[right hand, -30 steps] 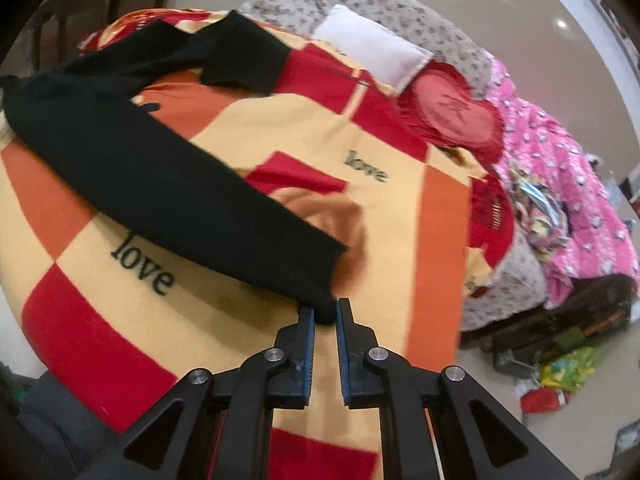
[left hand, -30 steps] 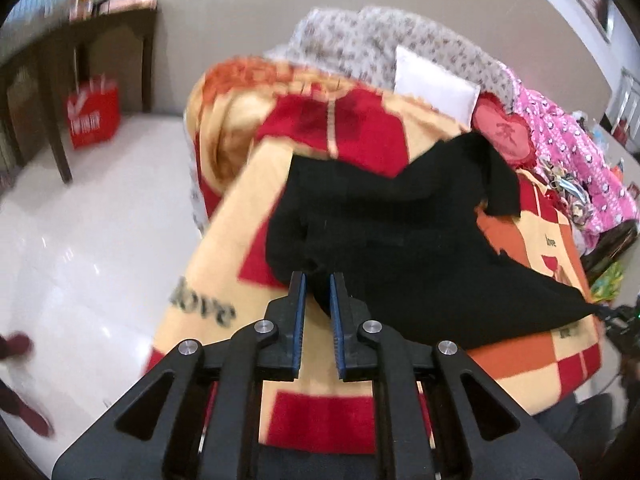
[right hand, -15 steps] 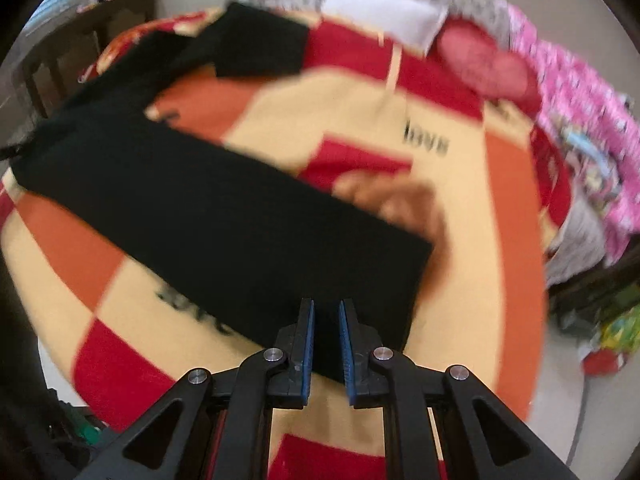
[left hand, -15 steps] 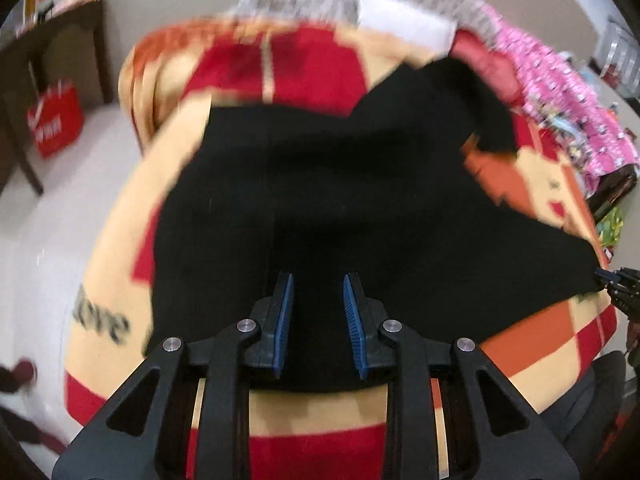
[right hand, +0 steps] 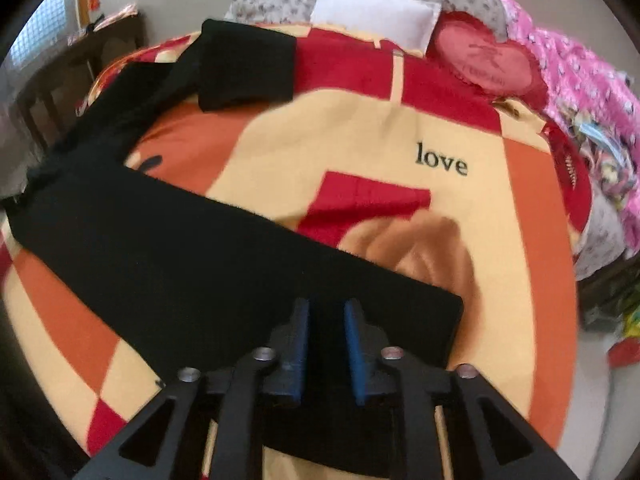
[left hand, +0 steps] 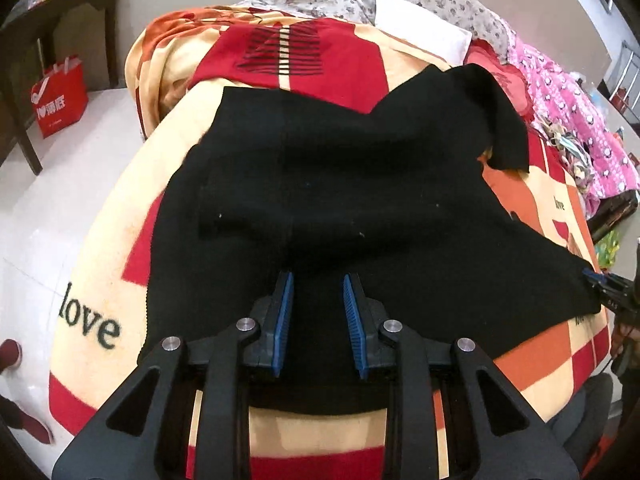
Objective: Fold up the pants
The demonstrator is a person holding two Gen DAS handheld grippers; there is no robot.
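Black pants (left hand: 340, 184) lie spread on a red, orange and cream "love" blanket (left hand: 92, 280) on a bed. My left gripper (left hand: 318, 280) is open, its blue pads above the waist end of the pants, holding nothing. In the right wrist view the pants (right hand: 172, 264) run from a near leg hem to the far left, with the other leg (right hand: 244, 64) bent across the back. My right gripper (right hand: 326, 308) is open over the near leg hem. The right gripper's tip also shows in the left wrist view (left hand: 604, 284) at the leg's end.
A white pillow (right hand: 372, 12), a red heart cushion (right hand: 484, 60) and pink bedding (right hand: 592, 92) lie at the bed's far side. A dark wooden table (left hand: 52, 20) and a red bag (left hand: 60, 100) stand on the white floor at the left.
Both grippers let go of the pants and opened. The pants, held up by waist and leg hem before, now lie flat on the blanket. Both grippers moved in over the cloth.
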